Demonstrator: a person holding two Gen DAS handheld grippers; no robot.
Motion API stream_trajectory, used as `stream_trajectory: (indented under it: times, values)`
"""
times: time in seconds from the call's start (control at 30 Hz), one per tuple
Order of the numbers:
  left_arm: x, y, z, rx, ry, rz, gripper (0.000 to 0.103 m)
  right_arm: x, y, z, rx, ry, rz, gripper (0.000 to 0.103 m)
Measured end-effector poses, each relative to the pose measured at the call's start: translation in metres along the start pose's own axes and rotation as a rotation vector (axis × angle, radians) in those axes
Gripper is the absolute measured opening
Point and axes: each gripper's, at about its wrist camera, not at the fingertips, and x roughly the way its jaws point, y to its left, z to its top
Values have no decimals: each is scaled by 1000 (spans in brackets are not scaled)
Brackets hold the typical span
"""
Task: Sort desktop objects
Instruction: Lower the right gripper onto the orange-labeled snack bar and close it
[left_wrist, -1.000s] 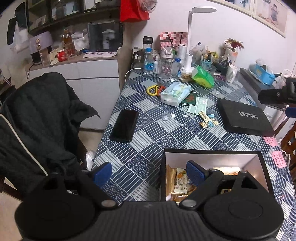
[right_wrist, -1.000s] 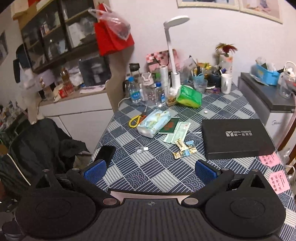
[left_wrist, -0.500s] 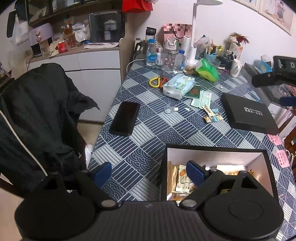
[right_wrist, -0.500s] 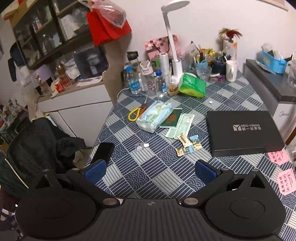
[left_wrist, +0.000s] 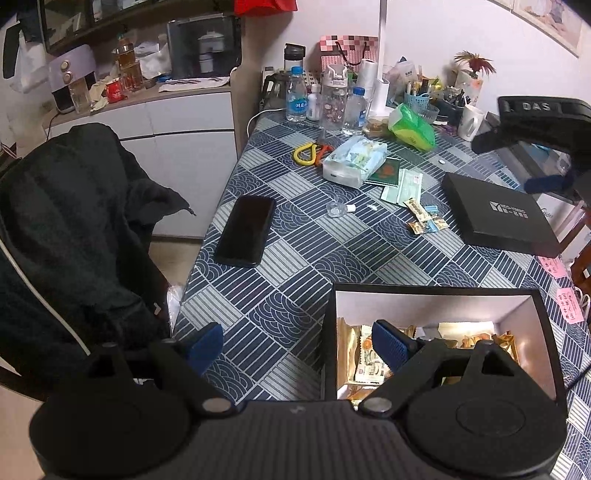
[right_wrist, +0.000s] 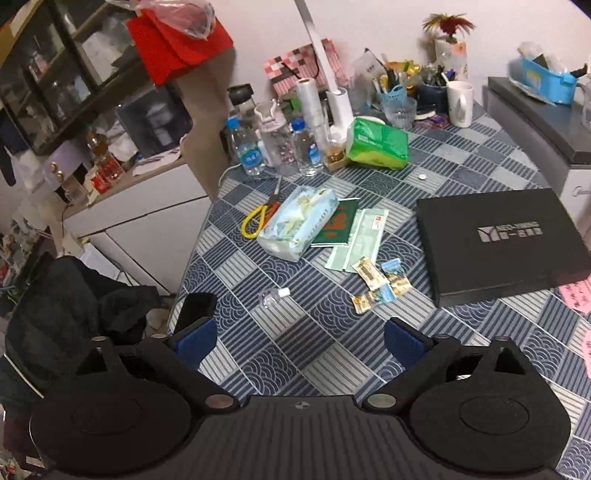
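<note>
An open black box (left_wrist: 436, 290) with snack packets inside stands at the table's near edge. My left gripper (left_wrist: 295, 345) is open and straddles the box's left wall without touching it. Several small sachets (right_wrist: 380, 284) lie mid-table beside a pale green packet (right_wrist: 360, 240), a green booklet (right_wrist: 334, 225) and a tissue pack (right_wrist: 299, 225). My right gripper (right_wrist: 299, 339) hovers over the cloth just short of the sachets. Its jaws are closing with nothing between them. The right gripper (left_wrist: 517, 162) also shows in the left wrist view, above the black lid (left_wrist: 498, 214).
A phone (left_wrist: 245, 230) lies near the left table edge, and a tiny clear bottle (right_wrist: 271, 295) mid-table. Yellow-handled scissors (right_wrist: 255, 221), water bottles (right_wrist: 247, 151), a lamp base and a green pack (right_wrist: 378, 144) crowd the back. A jacket-draped chair (left_wrist: 74, 236) stands left.
My right gripper has moved forward and down toward the sachets, and its jaws have narrowed a little. It reaches further into the left wrist view. The left gripper has hardly moved.
</note>
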Motion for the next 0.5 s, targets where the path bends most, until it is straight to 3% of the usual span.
stream_trajectory:
  times: [0.07,0.13,0.27,0.37,0.5]
  values:
    - [4,1,1,0,5,-1,103,10,0,6,-12,2,3,71]
    - [8,1,1,-1,12,-2,103,24,2,11,-28,15,-9,68]
    - [16,2,4,-4,23,0,103,54,6,20,-85,50,-40,47]
    - [21,3,8,-6,29,0,103,79,9,27,-125,68,-54,39]
    - [28,2,12,-3,36,11,103,117,3,37,-113,105,-51,39]
